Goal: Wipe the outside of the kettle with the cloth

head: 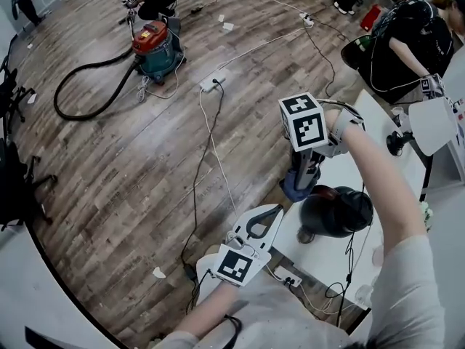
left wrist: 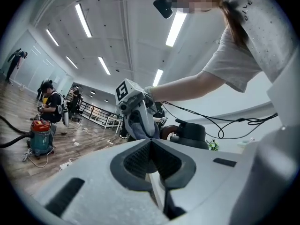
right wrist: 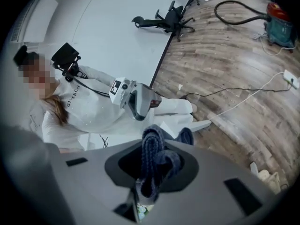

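Observation:
A black kettle (head: 336, 211) stands on the white table (head: 327, 257), close to its left edge. My right gripper (head: 299, 184) hangs just left of the kettle and is shut on a dark blue cloth (head: 295, 189), which bunches out past the jaws in the right gripper view as cloth (right wrist: 157, 156). The cloth lies next to the kettle's side; whether they touch I cannot tell. My left gripper (head: 278, 211) sits lower left of the kettle, off it, jaws shut with nothing in them. From the left gripper view, the kettle (left wrist: 188, 134) stands behind the right gripper (left wrist: 139, 125).
A red and teal vacuum cleaner (head: 155, 46) with a black hose stands on the wooden floor at the far left. A white power strip (head: 214, 81) and cables run across the floor. Black cables (head: 347, 282) trail over the table. A person (head: 407, 38) works at the far right.

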`<move>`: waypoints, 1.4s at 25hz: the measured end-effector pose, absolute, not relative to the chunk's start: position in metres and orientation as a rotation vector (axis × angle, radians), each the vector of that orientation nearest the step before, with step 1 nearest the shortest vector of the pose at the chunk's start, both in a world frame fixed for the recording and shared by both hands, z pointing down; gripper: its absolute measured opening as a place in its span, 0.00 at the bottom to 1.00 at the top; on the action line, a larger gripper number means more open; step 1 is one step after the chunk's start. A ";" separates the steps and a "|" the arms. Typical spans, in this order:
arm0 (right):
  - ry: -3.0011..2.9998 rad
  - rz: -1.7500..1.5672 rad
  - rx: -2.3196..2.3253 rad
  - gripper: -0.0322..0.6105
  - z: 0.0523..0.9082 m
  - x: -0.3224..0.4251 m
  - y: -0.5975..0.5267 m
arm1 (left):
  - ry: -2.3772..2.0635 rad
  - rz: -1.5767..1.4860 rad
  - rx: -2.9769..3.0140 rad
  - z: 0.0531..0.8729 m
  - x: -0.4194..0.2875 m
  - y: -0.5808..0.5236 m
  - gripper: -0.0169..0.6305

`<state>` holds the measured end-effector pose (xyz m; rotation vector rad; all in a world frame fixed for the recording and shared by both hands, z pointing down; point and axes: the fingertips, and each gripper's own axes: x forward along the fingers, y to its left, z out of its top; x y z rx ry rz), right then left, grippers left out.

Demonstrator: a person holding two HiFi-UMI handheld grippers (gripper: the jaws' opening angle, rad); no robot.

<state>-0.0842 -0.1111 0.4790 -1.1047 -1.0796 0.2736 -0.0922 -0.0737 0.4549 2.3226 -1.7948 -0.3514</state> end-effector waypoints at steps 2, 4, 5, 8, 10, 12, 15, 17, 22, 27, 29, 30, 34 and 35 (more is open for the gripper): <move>-1.111 0.254 -1.087 0.13 0.495 -0.086 -0.111 | -1.800 -0.353 2.319 0.456 -0.096 -0.070 0.04; -1.220 0.194 -1.078 0.13 0.504 -0.094 -0.115 | -1.795 -0.352 2.322 0.457 -0.096 -0.068 0.04; -1.301 0.160 -1.074 0.13 0.503 -0.101 -0.117 | -1.787 -0.351 2.326 0.457 -0.096 -0.067 0.04; -1.574 0.092 -1.060 0.13 0.467 -0.116 -0.119 | -1.742 -0.335 2.368 0.456 -0.092 -0.070 0.04; -1.759 0.019 -1.020 0.13 0.428 -0.115 -0.122 | -1.699 -0.321 2.417 0.451 -0.082 -0.075 0.04; -1.932 -0.110 -0.902 0.13 0.385 -0.102 -0.129 | -1.661 -0.313 2.467 0.441 -0.069 -0.083 0.04; -2.166 -0.400 -0.495 0.13 0.323 -0.073 -0.146 | -1.619 -0.288 2.548 0.430 -0.055 -0.093 0.04; -2.360 -0.561 -0.121 0.13 0.280 -0.051 -0.146 | -1.594 -0.273 2.578 0.424 -0.052 -0.096 0.04; -2.904 -0.367 0.654 0.13 0.263 -0.006 -0.082 | -1.623 -0.224 2.569 0.415 -0.060 -0.093 0.04; -2.743 -0.232 0.861 0.13 0.370 0.001 -0.058 | -1.637 -0.156 2.580 0.421 -0.070 -0.094 0.04; -2.741 -0.096 1.012 0.13 0.383 0.009 -0.067 | -1.628 -0.132 2.567 0.427 -0.069 -0.092 0.04; -2.745 -0.053 1.082 0.13 0.385 0.015 -0.072 | -1.620 -0.127 2.565 0.430 -0.067 -0.090 0.04; -2.731 -0.001 1.226 0.13 0.391 0.038 -0.079 | -1.569 -0.124 2.584 0.433 -0.053 -0.082 0.04; -2.728 0.012 1.242 0.13 0.392 0.043 -0.078 | -1.555 -0.125 2.590 0.433 -0.049 -0.081 0.04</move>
